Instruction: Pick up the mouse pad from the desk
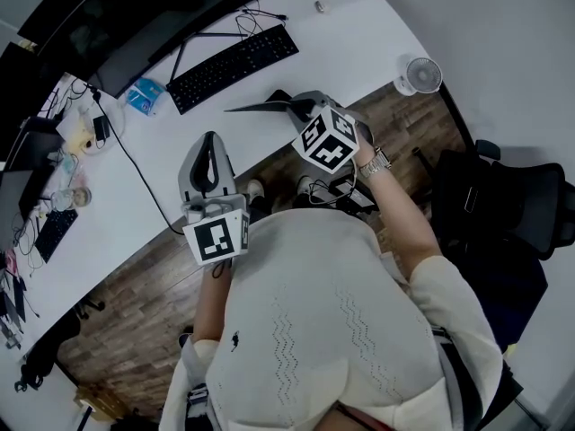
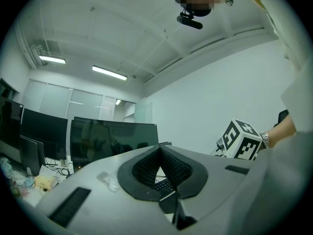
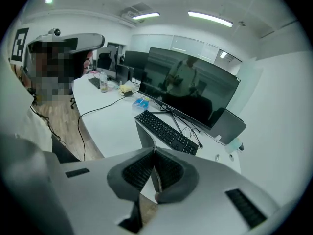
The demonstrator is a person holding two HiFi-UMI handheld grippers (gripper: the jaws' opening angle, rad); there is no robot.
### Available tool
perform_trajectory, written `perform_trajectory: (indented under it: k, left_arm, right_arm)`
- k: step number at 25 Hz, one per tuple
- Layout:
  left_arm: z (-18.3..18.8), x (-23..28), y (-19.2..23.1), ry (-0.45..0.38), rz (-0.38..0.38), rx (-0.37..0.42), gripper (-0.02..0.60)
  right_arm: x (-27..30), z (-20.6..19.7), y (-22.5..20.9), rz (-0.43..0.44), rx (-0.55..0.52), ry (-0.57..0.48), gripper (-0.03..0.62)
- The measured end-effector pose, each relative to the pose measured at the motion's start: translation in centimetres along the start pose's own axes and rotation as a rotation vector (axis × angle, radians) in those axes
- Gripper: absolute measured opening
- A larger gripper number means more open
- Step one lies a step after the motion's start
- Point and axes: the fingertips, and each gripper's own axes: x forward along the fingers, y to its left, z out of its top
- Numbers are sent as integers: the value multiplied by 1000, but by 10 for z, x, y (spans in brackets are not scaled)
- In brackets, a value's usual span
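Note:
The mouse pad [image 1: 259, 107] is a thin dark sheet held level above the white desk [image 1: 359, 39], just in front of the keyboard. My right gripper [image 1: 298, 108] is shut on its near edge. In the right gripper view the mouse pad [image 3: 145, 138] runs edge-on out from between the closed pads of the right gripper [image 3: 154, 153]. My left gripper [image 1: 208, 142] hangs over the desk's front edge to the left, shut with nothing in it. In its own view the left gripper [image 2: 159, 151] has its pads meeting at the tips, pointing up toward the room.
A black keyboard [image 1: 232, 65] lies before a wide monitor [image 1: 135, 34]. A blue packet [image 1: 144, 95] and a black cable [image 1: 135, 164] lie left of it. A small white fan [image 1: 420, 74] stands on the floor, with a black office chair [image 1: 512, 205] at right.

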Motion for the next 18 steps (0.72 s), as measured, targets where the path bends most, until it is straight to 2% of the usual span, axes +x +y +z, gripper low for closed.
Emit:
perform_trajectory:
  k: [7, 18]
  left_arm:
    - [-2, 1, -2, 10, -4, -4, 14]
    - [-3, 1, -4, 16, -10, 5, 12]
  right_arm:
    - [-7, 5, -8, -4, 94, -42, 12]
    - [-22, 17, -16, -40, 160, -121, 12]
